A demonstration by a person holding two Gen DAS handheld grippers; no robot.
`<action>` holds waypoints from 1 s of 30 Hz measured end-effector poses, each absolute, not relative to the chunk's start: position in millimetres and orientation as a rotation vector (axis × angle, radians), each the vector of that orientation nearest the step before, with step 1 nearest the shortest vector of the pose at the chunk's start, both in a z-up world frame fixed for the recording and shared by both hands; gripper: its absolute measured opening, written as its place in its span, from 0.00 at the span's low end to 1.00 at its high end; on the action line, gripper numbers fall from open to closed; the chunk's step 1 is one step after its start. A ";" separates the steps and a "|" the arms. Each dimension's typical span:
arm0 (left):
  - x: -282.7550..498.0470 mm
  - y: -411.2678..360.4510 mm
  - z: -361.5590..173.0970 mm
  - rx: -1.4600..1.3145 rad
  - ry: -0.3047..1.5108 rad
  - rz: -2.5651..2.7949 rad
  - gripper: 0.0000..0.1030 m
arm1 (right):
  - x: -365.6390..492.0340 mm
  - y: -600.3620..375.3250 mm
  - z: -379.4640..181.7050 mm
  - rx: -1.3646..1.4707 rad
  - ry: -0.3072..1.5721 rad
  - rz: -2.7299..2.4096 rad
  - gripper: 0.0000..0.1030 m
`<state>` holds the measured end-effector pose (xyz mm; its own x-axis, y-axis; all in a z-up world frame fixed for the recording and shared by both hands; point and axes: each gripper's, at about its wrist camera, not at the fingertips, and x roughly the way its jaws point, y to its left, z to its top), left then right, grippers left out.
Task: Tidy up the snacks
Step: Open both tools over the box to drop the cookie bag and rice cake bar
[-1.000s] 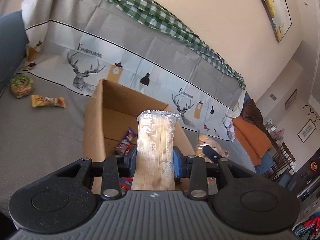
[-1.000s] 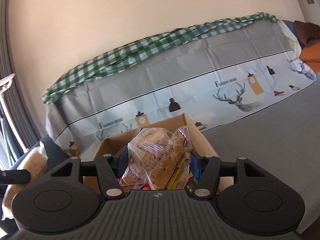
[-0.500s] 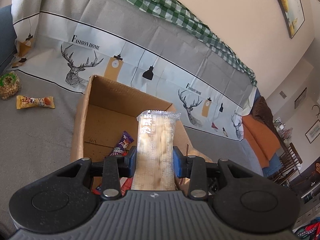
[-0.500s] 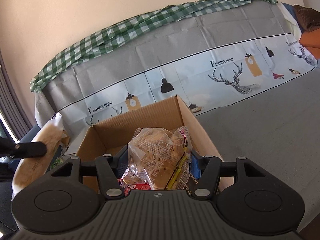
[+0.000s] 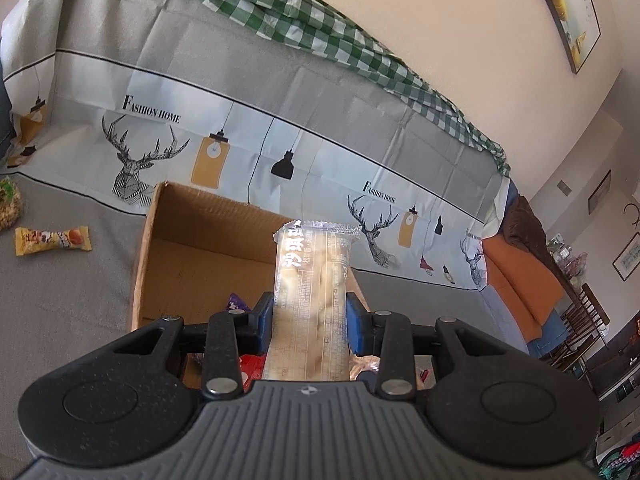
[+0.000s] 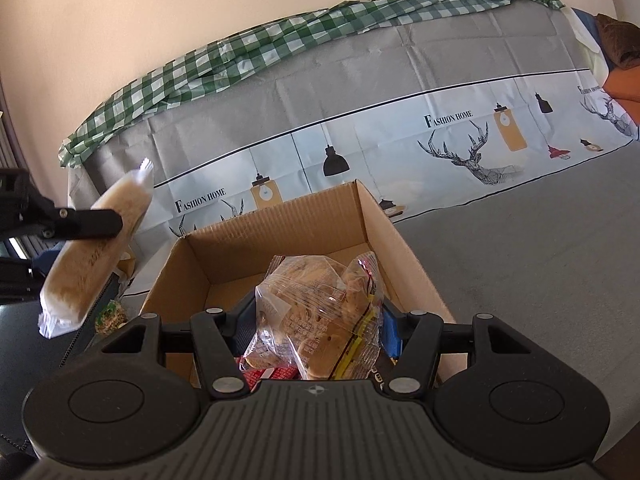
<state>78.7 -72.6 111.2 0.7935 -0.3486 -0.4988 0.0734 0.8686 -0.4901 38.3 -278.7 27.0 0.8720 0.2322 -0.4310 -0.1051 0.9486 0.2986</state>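
- Left hand-held gripper (image 5: 307,318) pinching a long clear-wrapped pastry bar (image 5: 310,300) between its blue pads, bar standing up out of the jaws, white lettering near its top end.
- Same bar (image 6: 96,248) seen from the right wrist camera, tilted and clamped mid-length, held in the air just beyond the left wall of the cardboard box (image 6: 276,220).
- Right hand-held gripper (image 6: 316,326) pinching a crinkled clear bag of biscuits (image 6: 320,312), held above the near part of the open box.
- Box (image 5: 200,236) resting on a grey sofa seat (image 5: 60,304), its far wall toward the printed deer-and-lamp cover (image 5: 280,136).
- Inside the box, near end: purple wrapper (image 5: 236,303) and red packets (image 6: 268,374), mostly hidden behind the grippers.
- Left of the box on the seat: yellow candy wrapper (image 5: 52,240), and a round bag of snacks (image 5: 10,208) at the frame's edge.
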 end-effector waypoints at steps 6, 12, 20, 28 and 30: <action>81.7 -74.0 118.9 -0.460 0.601 -0.242 0.39 | 36.5 -276.3 27.3 0.252 0.475 0.182 0.61; 79.1 -55.0 124.3 -0.414 0.551 -0.192 0.67 | 36.0 -284.5 26.6 0.298 0.478 0.173 0.75; 38.2 33.0 87.2 -0.385 0.550 -0.048 0.23 | 34.2 -285.0 25.0 0.315 0.487 0.169 0.75; -5.0 102.9 37.9 -0.181 0.524 0.040 0.11 | 27.1 -262.5 28.8 0.198 0.464 0.193 0.58; -11.3 108.1 19.4 -0.154 0.524 0.056 0.11 | 26.9 -258.0 28.9 0.180 0.467 0.200 0.43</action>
